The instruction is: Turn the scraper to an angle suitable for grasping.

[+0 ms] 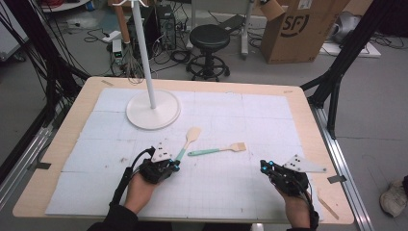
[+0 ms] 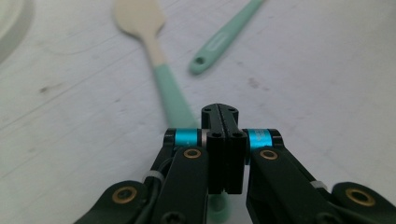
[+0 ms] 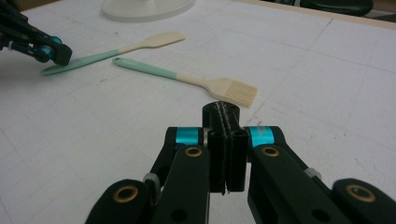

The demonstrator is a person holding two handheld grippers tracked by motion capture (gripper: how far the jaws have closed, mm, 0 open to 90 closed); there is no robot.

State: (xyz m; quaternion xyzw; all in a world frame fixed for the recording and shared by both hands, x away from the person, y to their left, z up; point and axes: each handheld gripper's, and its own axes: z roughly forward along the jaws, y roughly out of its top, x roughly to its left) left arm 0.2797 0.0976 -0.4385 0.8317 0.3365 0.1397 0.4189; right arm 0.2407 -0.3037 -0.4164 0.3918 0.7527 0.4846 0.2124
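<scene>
On the counter [image 1: 62,144], which is covered by a white gridded mat [image 1: 231,192], the person's left hand [image 1: 142,190] holds the left gripper [image 1: 174,166] at the near left. Its fingers [image 2: 219,114] are pressed fully together with nothing between them. They sit directly over the near end of the spatula's mint-green handle; in the left gripper view that handle passes under the closed tips and its end shows again below them, but whether the tips touch it cannot be told. The spatula [image 1: 188,141] lies flat, running from the left gripper away and slightly right, its pale blade at the far end, pointing toward the round white base of a stand [image 1: 153,110] at the far left of the mat, well apart from it. Just right of the spatula lies the pastry brush [image 1: 217,149], also flat, its mint handle end near the spatula's handle without touching it, its pale bristle head toward the right. At the near right the person's right hand [image 1: 296,207] holds the right gripper [image 1: 263,166], whose fingers [image 3: 224,116] are likewise closed on each other and hold nothing. They lie near and right of the brush head; in the right gripper view the bristles sit just beyond the closed tips, apart from them. Both utensils rest free on the mat.
</scene>
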